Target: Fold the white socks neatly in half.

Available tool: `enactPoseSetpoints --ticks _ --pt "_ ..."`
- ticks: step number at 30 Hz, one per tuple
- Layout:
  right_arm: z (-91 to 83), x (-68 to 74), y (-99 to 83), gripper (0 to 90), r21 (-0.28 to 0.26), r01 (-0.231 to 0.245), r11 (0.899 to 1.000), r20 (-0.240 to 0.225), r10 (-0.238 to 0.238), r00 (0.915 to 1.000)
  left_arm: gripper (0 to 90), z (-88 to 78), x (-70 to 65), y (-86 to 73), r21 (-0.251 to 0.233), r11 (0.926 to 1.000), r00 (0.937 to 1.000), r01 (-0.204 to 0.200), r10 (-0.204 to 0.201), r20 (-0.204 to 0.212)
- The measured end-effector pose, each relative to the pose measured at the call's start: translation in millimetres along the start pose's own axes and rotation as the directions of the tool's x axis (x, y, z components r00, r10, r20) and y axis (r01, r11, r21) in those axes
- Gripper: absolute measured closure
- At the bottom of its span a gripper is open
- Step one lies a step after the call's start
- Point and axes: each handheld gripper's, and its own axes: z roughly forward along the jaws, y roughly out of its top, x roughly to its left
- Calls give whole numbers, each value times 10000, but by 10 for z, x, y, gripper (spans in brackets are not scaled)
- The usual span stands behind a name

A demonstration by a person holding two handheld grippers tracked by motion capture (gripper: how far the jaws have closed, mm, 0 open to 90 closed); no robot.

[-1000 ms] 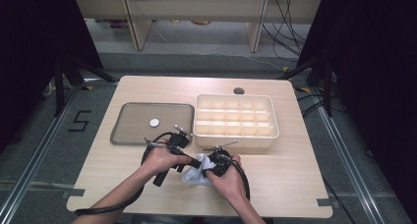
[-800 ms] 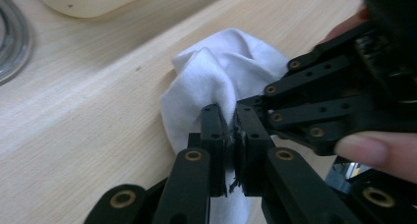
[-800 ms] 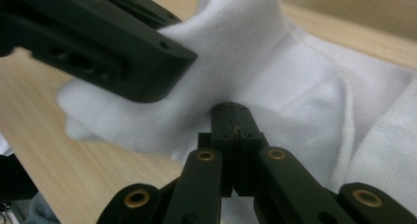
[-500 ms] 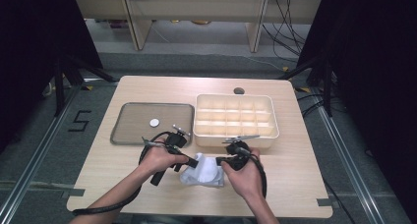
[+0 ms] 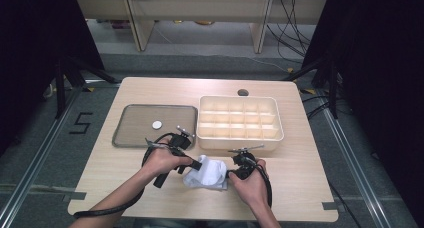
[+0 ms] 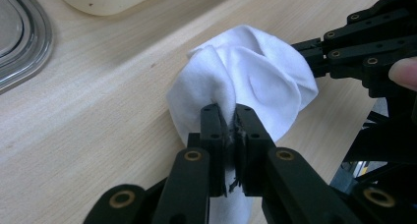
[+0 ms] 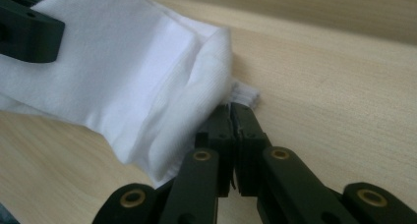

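Both claws pinch my crumpled white cloth (image 5: 207, 172) on the pale wooden bench (image 5: 305, 178): left claw (image 6: 229, 128) one end, right claw (image 7: 231, 118) the other. Since a second ago my hands have drawn apart and the cloth has spread between them, so I judge I am unfolding it.

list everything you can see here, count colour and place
table: 1, light wood, centre of the high view
tray: 1, grey metal, left on table
disc: 1, white, in the tray
box: 1, cream, many compartments, right of tray
cloth: 1, white, bunched, near edge of table, between the tongs
hole: 1, dark, far edge of table
shelves: pale wood, behind the table
hands: 2, left and right, each holding tongs
left tongs: black, shut on cloth
right tongs: black, shut on cloth edge
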Motion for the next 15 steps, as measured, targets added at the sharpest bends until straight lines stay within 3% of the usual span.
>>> enactPoseSetpoints --ticks 1,3,6,7,10,11,15 --pt "-9 21 7 882 151 -236 9996 -143 238 9996 835 4 -6 1 -14 10000 10000 26 -26 0" --pt "17 13 5 882 68 11 10000 31 -12 10000 835 13 -18 3 -19 10000 10000 -13 13 2" --pt "15 51 10 883 326 -269 9991 158 264 9995 834 18 -30 11 -75 10000 10000 -14 14 18" --pt "29 39 14 884 174 5 9998 160 -8 9999 834 16 -33 15 -44 10000 10000 -25 25 -13" --pt "30 78 19 885 346 -215 9992 238 207 9995 834 18 -39 21 -93 10000 10000 -23 24 31" --pt "44 54 21 885 151 160 9998 222 -163 9996 834 17 -42 22 -91 10000 10000 -25 25 30" --pt "54 66 21 887 133 132 9998 263 -136 9996 834 13 -59 35 -91 9999 10000 -57 58 53"
